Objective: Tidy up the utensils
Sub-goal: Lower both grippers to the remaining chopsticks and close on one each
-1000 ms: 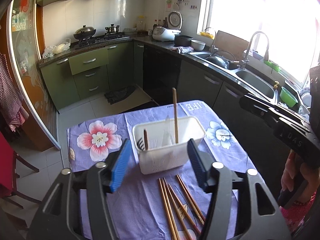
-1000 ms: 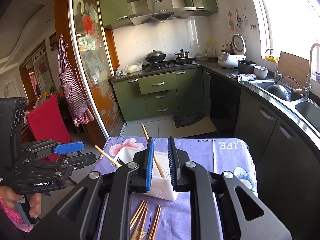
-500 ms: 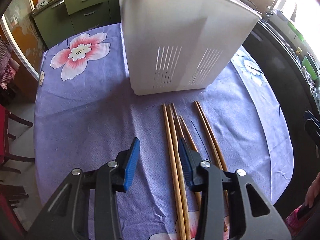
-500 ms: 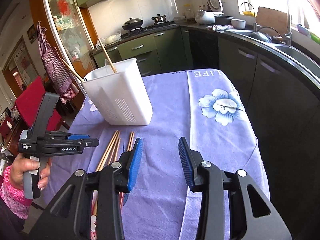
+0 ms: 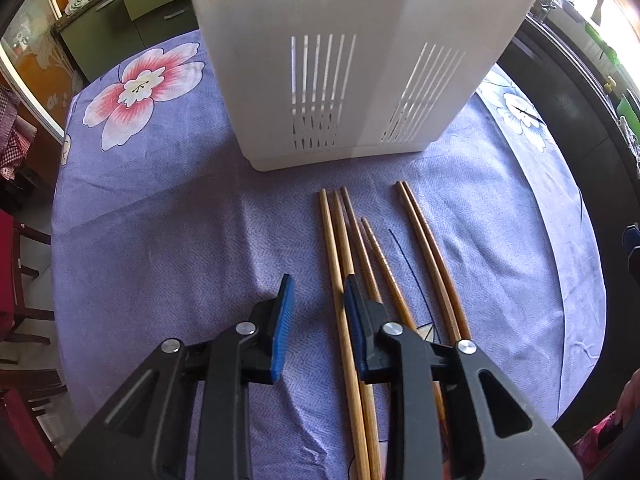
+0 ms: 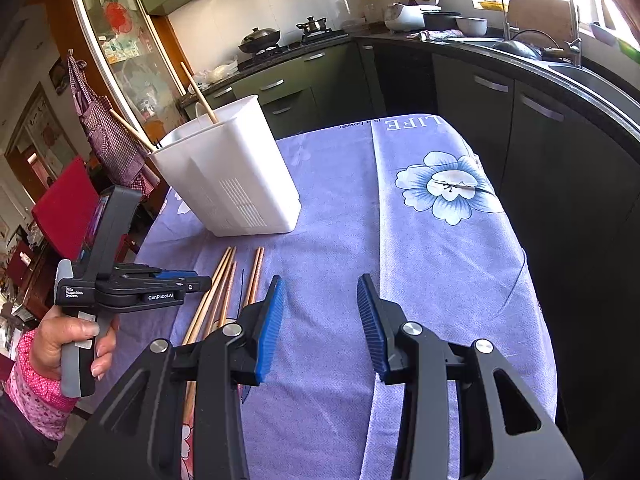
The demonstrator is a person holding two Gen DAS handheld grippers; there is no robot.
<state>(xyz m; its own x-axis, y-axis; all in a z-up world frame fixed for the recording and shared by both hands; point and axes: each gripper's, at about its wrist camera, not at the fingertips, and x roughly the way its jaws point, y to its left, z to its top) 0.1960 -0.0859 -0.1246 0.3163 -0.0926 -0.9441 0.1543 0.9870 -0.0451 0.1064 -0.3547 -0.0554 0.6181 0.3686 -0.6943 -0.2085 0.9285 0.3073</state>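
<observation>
Several wooden chopsticks [image 5: 420,240] lie side by side on the purple flowered tablecloth [image 5: 160,240], in front of a white slotted utensil holder [image 5: 360,60]. My left gripper [image 5: 318,280] points steeply down over them, its jaws closing. The leftmost chopstick [image 5: 332,240] runs between the jaws, close to the right pad [image 5: 354,320], and the pads do not press it. In the right wrist view the holder [image 6: 232,184] has two chopsticks [image 6: 198,92] standing in it. My right gripper [image 6: 321,280] hangs open over bare cloth, to the right of the chopsticks [image 6: 224,280], with nothing between its fingers.
A hand in a pink sleeve [image 6: 72,336] holds the left gripper [image 6: 196,280] at the table's left side. Green kitchen cabinets [image 6: 280,92] and a dark counter with a sink [image 6: 580,68] surround the table. A red chair [image 6: 64,208] stands at left.
Both grippers have dropped toward the table. The left gripper tipped downward and its jaws narrowed around the leftmost chopstick. The right gripper's jaws widened early on and have since kept still.
</observation>
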